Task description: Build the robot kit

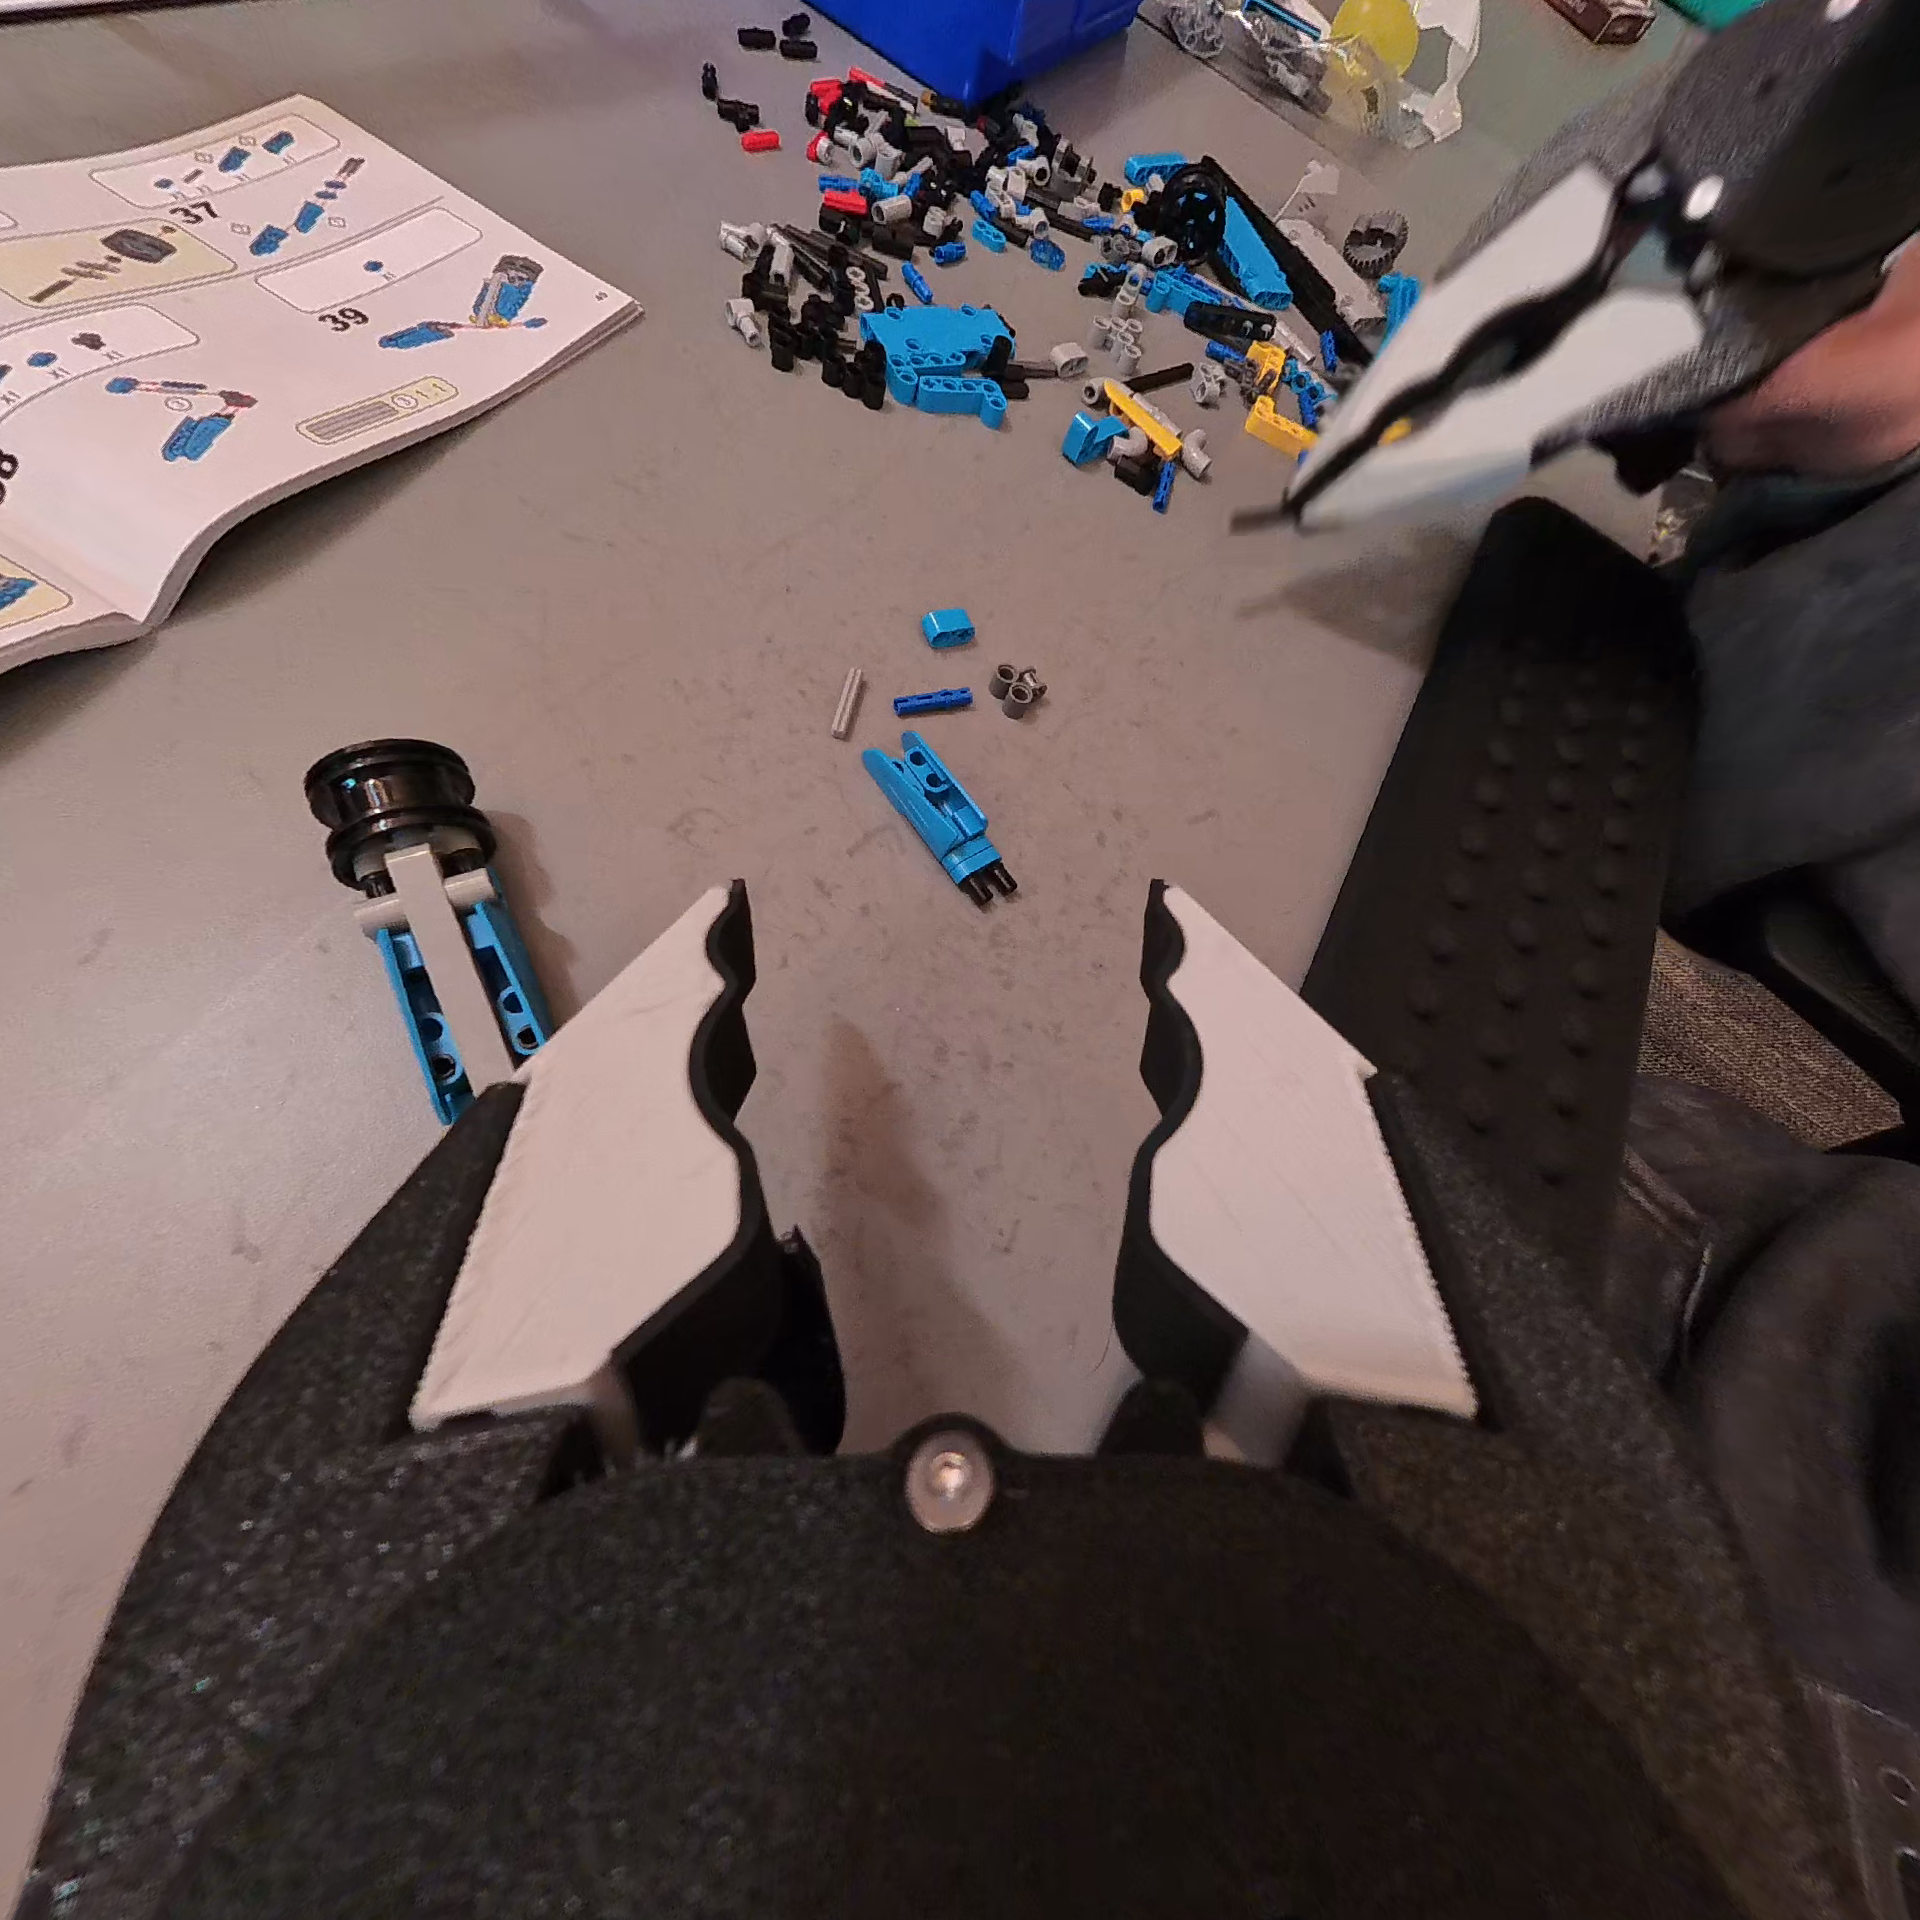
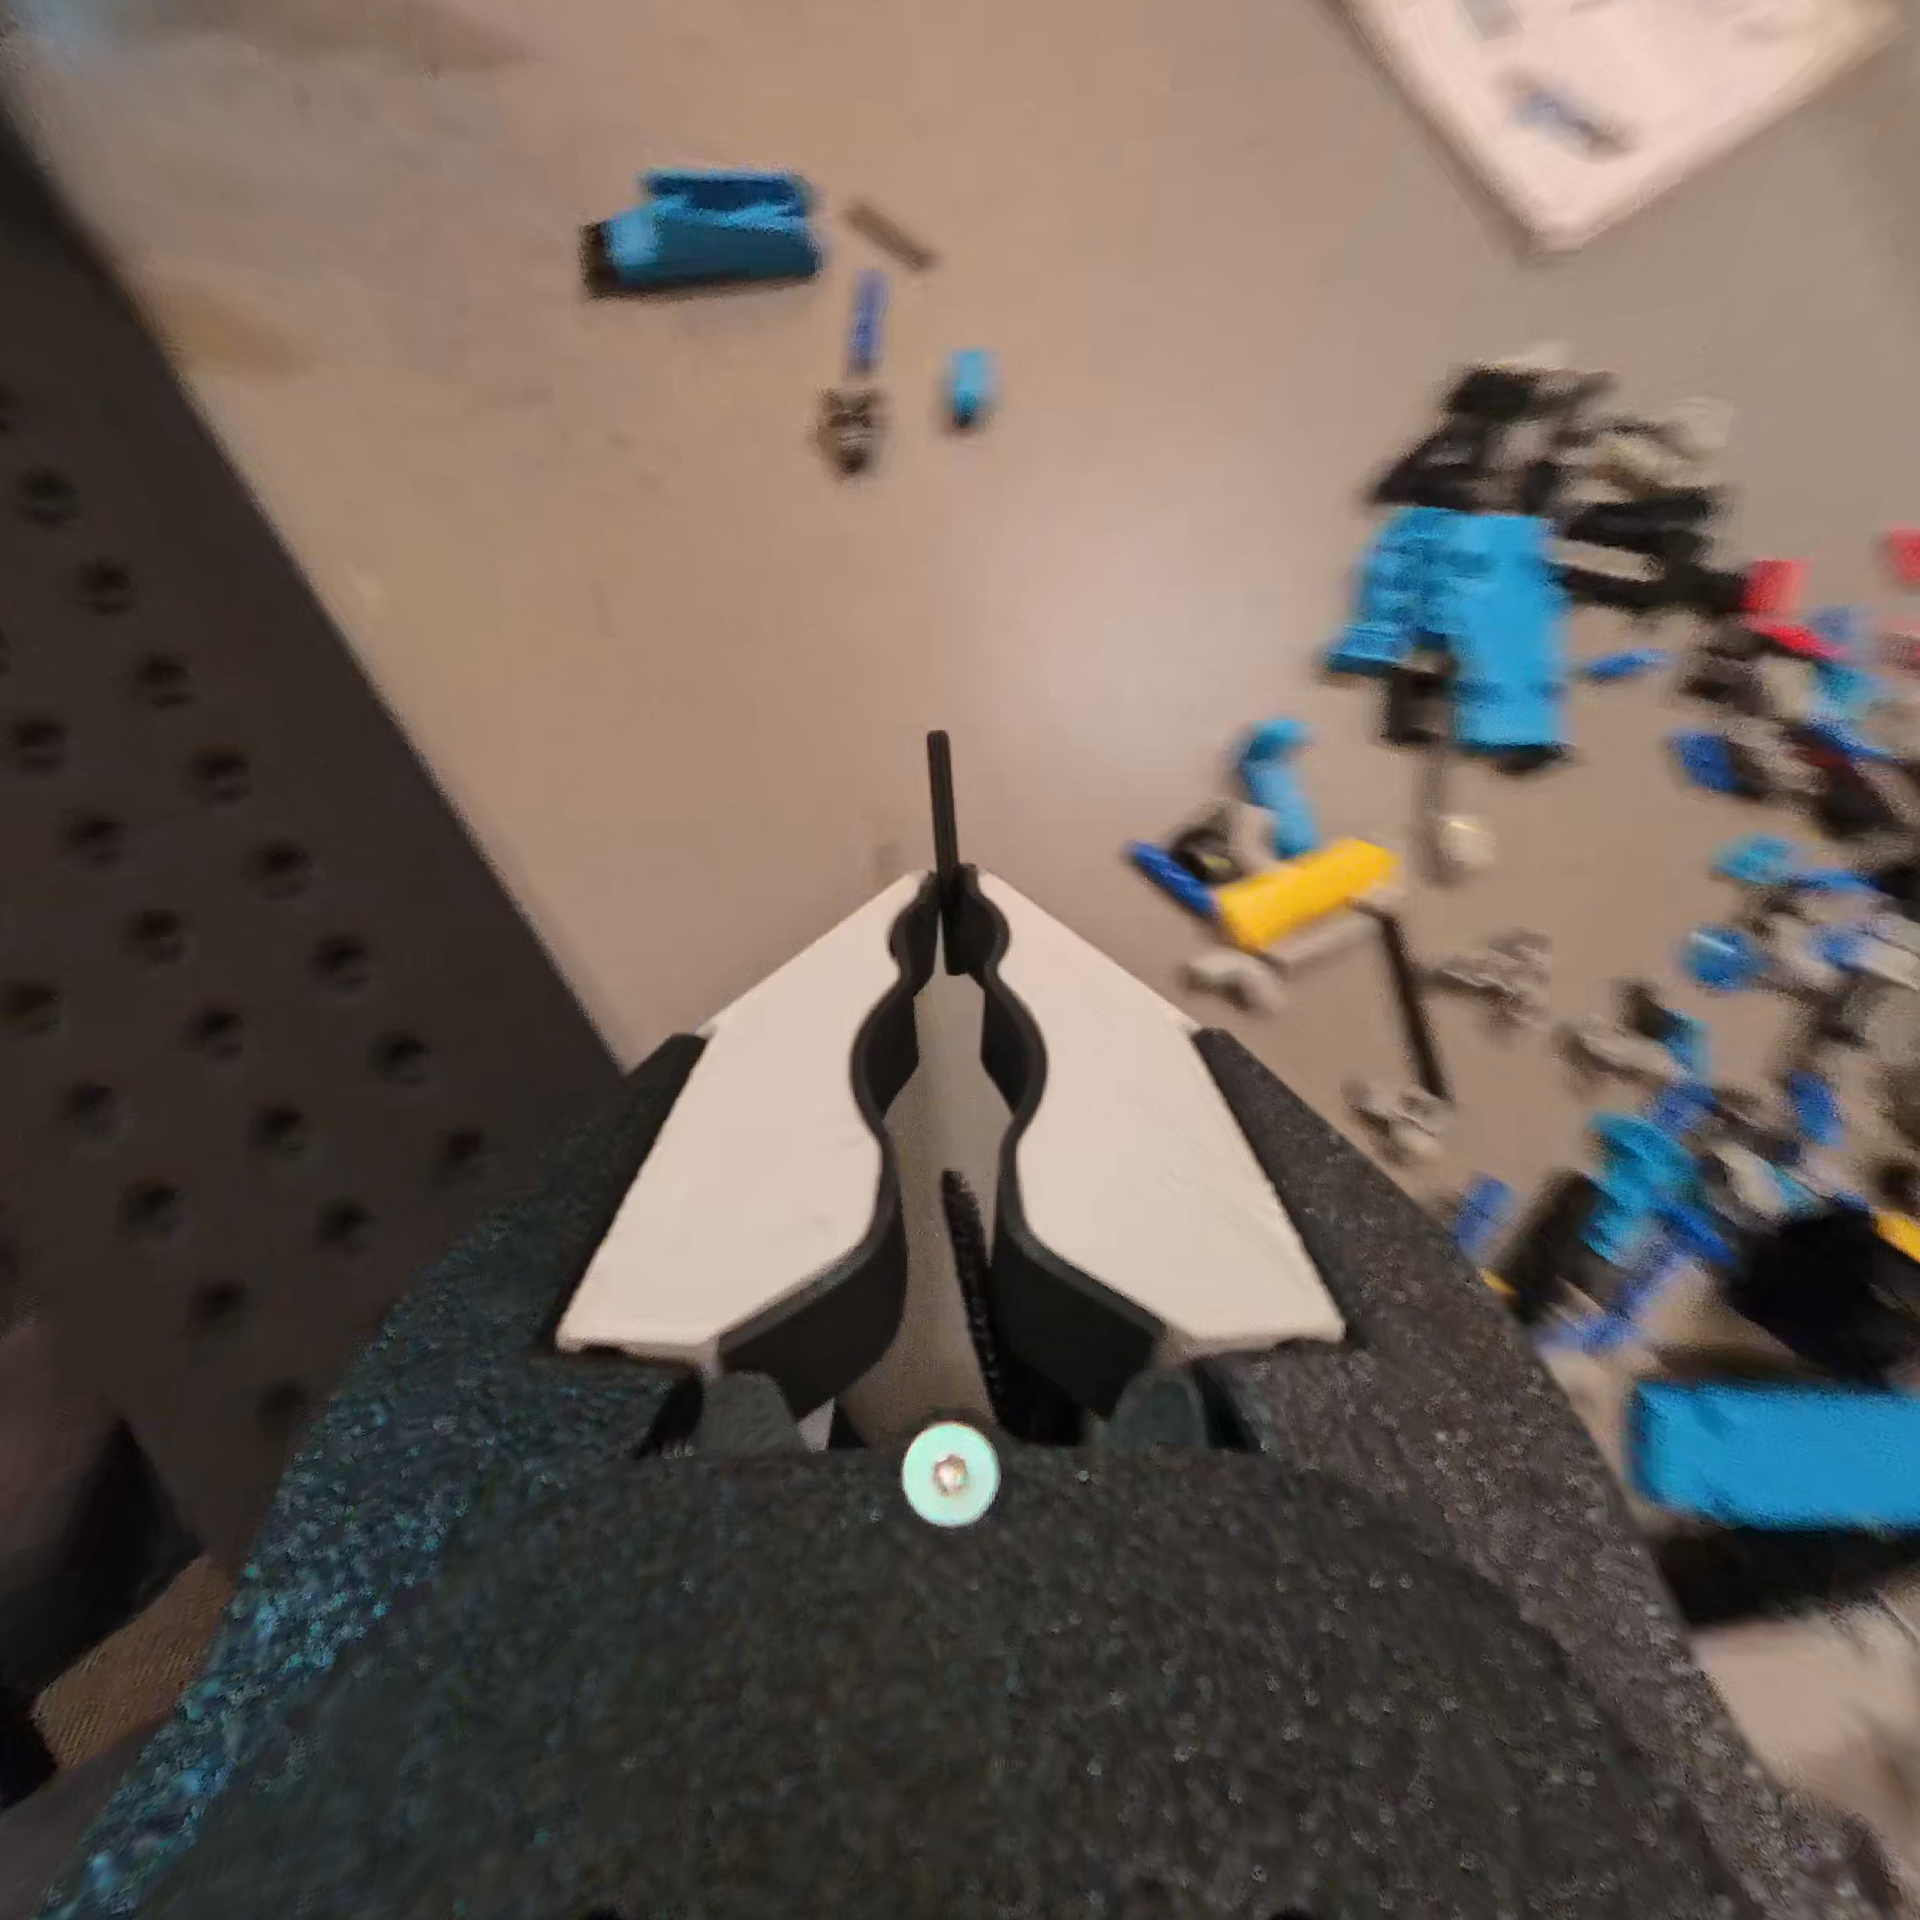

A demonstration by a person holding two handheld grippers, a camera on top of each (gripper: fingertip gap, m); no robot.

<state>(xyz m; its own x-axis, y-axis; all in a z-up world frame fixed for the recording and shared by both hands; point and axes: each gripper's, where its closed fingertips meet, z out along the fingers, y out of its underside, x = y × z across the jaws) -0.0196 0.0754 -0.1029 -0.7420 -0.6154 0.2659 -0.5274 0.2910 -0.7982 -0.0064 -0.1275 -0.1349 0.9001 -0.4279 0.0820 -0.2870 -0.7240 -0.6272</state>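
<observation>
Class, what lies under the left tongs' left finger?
A blue and grey brick assembly with a black wheel runs beneath the left finger of the open left tongs. Its near end is covered, so unseen.

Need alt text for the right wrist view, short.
The right gripper is shut on a thin black axle rod that sticks out past its white fingers, above a grey table. A blurred pile of blue, black and yellow building pieces lies at right.
</observation>
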